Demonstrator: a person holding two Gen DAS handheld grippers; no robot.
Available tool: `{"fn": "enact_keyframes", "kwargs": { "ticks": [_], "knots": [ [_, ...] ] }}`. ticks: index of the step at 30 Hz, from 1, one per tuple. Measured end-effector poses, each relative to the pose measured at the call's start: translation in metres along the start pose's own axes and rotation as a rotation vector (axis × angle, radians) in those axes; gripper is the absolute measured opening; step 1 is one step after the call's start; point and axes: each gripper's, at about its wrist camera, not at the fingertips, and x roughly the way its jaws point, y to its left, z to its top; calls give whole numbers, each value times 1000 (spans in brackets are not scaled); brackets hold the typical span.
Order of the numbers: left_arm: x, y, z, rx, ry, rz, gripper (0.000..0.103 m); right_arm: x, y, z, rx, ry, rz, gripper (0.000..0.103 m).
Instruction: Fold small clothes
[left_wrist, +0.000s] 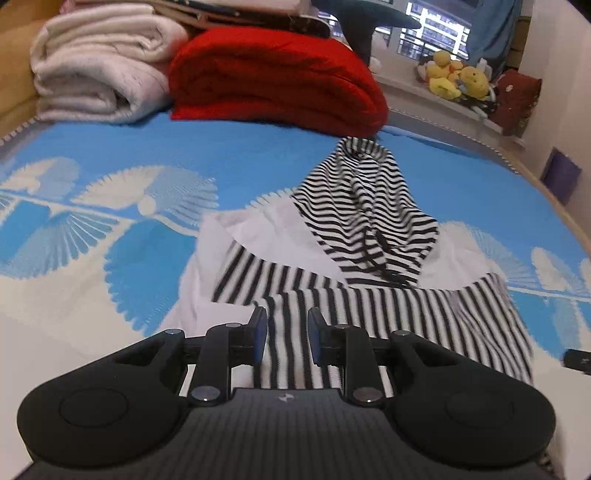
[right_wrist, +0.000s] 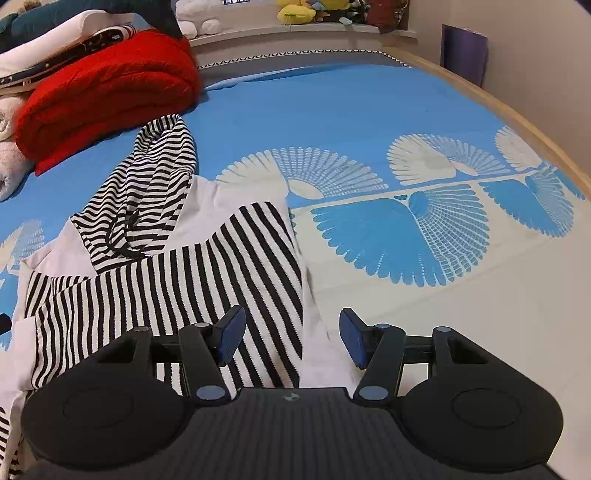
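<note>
A black-and-white striped hooded garment (left_wrist: 332, 280) lies on a bed whose blue bedspread (left_wrist: 147, 147) carries white fan shapes, and it sits toward the near edge of the bed, roughly midway across it. Its hood (left_wrist: 365, 206) points toward the far edge, with a dark drawstring (right_wrist: 125, 236) trailing over the striped cloth; white panels of the garment show on either side of the hood, and a broad striped band lies across the near part of it. The left tongs (left_wrist: 286, 338) hover over that striped band with a narrow gap between their blue pads, and stripes show through the gap; the cloth there is blurred, and the pads do not press on it. The right tongs (right_wrist: 291, 338) stand spread wider, above the garment's right border, where the striped fabric and a white edge run between the pads without being pinched. Along the far edge of the bed a folded red blanket (left_wrist: 273, 81) rests just beyond the hood, with a rolled white blanket (left_wrist: 99, 74) beside it toward the far left corner. Past the bed, yellow plush toys (left_wrist: 454, 75) sit on a ledge below a window.
</note>
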Motion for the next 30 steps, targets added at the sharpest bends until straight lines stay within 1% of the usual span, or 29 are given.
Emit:
{"fn": "enact_keyframes", "kwargs": {
  "ticks": [4,8,10,16,23,24,26,28,30],
  "knots": [
    [-3,-6,1,11,-28,26,24,-3,-4,-2,-18,-12,-6,58],
    [-9,-11,2,73,-75,67,15,0,-10,-3,-20,4,4,58],
    [-10,-11,4,88,-80,76,12,1,-12,-3,-21,12,7,58],
    [-16,-5,15,61,-87,111,11,-3,-20,0,-16,11,21,58],
    [-46,4,39,27,-113,91,11,-16,-19,0,-14,-7,42,58],
    [-51,7,45,22,-112,81,11,-20,-18,0,-17,-13,51,58],
    [-52,12,60,6,-75,49,11,-25,-14,0,-31,-25,66,58],
    [-43,12,77,-1,-28,31,11,-27,-12,1,-41,-34,76,58],
    [-25,8,97,-6,16,0,11,-26,-10,3,-42,-34,80,58]
  ]
}}
